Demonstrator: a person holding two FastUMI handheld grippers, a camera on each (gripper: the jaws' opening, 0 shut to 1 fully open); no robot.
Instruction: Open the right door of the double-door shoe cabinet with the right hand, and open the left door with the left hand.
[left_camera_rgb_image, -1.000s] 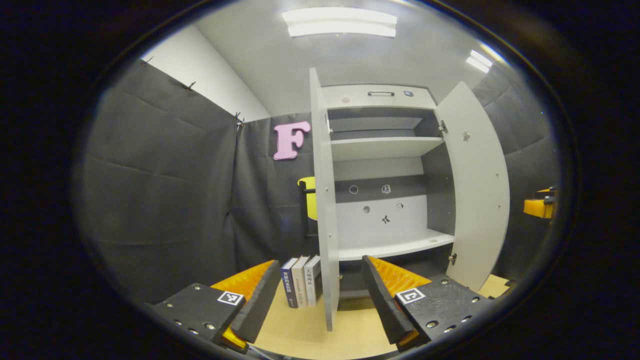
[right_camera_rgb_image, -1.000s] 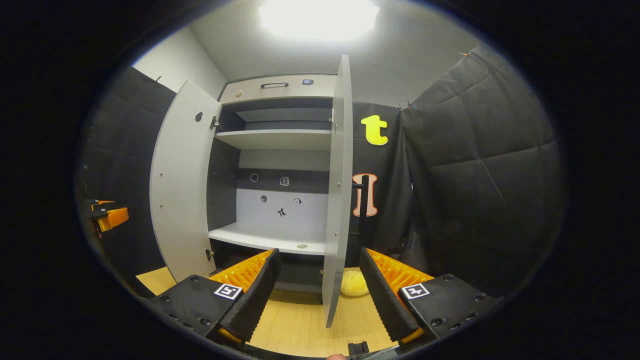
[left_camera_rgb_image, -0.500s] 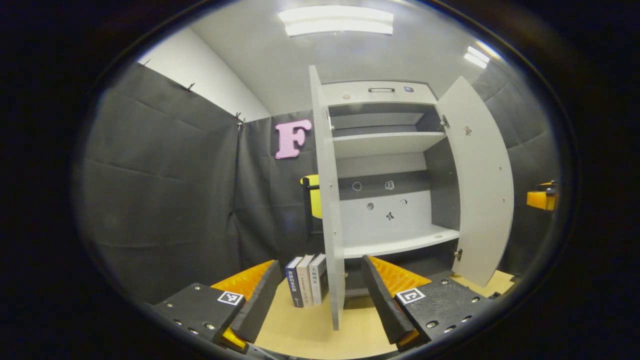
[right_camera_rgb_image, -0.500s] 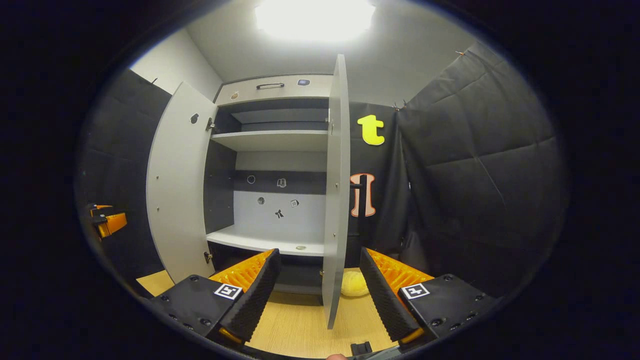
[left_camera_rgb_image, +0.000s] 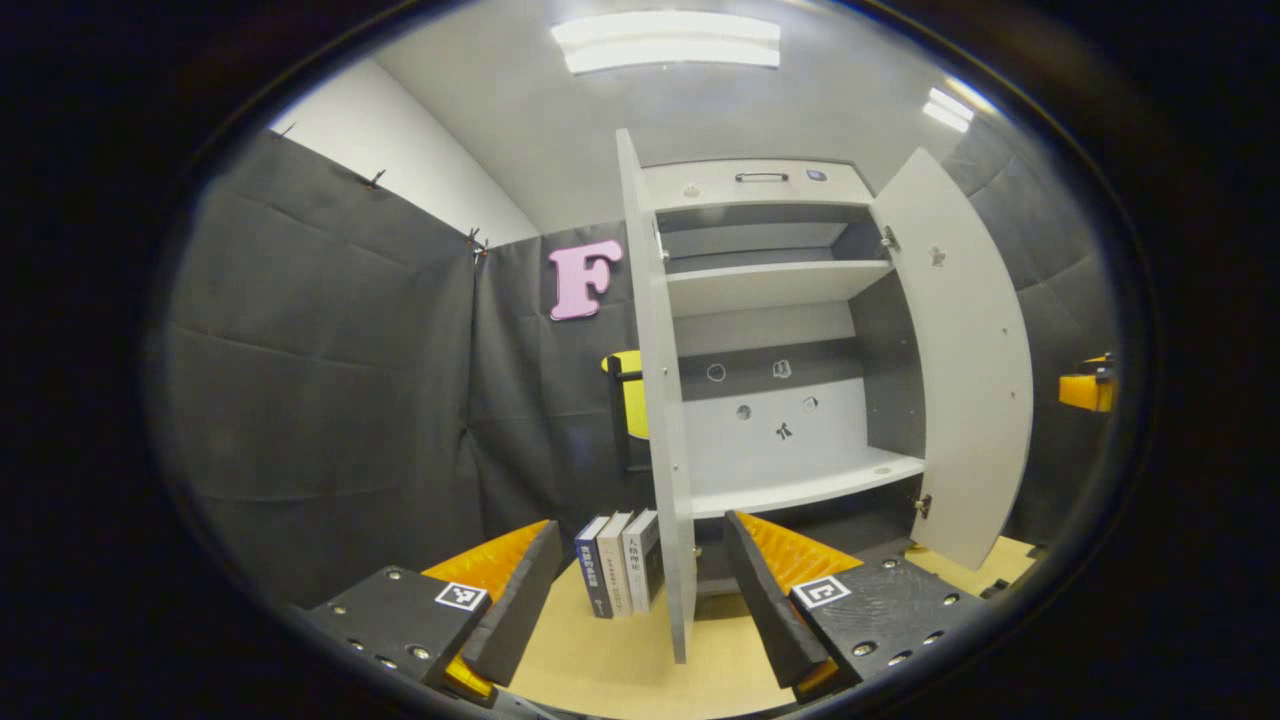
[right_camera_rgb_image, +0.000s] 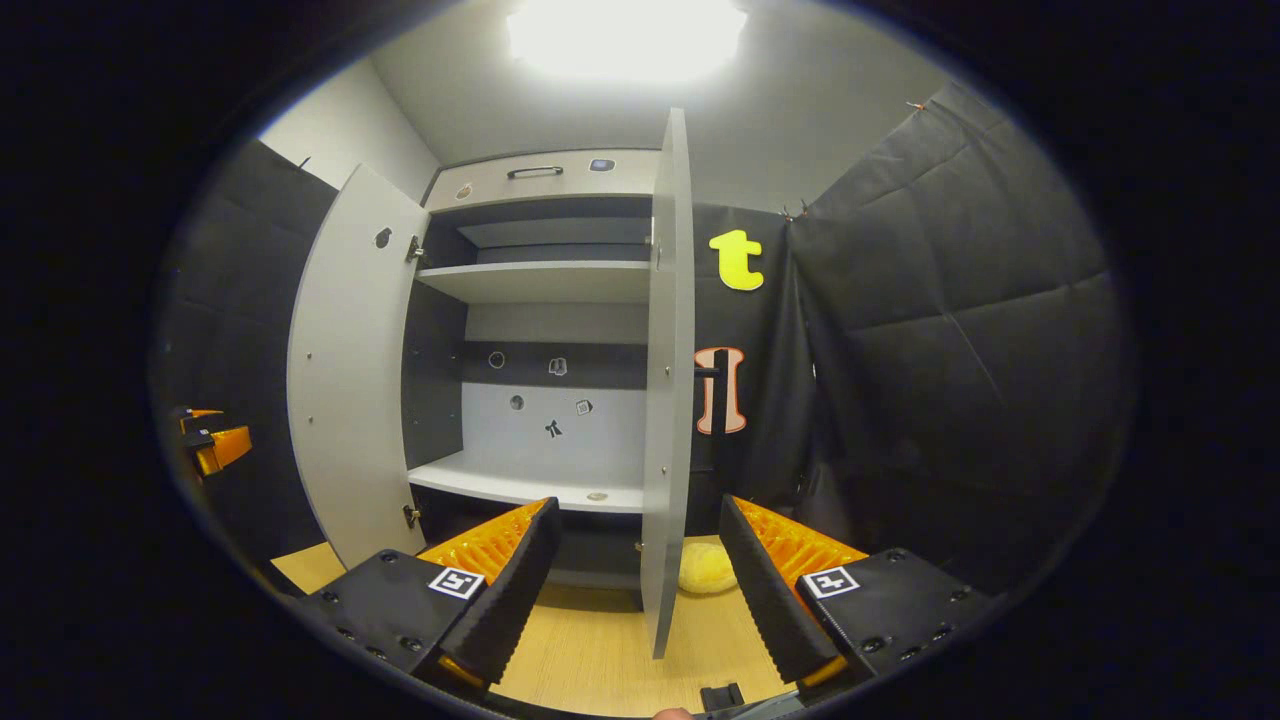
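The pale grey shoe cabinet stands with both doors swung out and bare shelves inside. In the left gripper view the left door is edge-on, its lower edge between the fingers of my left gripper, which is open and touches nothing. The right door hangs wide at the right, with the other gripper beyond it. In the right gripper view the right door is edge-on between the spread fingers of my right gripper, also open. The left door stands wide at the left.
Three books stand upright on the wooden floor beside the left door. A yellow soft object lies on the floor by the right door. Black padded cloth walls close in on both sides. A black handle sits on the cabinet's top panel.
Both doors have drifted a little in the views, the far door in each appearing slightly wider open. The fingers of both grippers stay spread.
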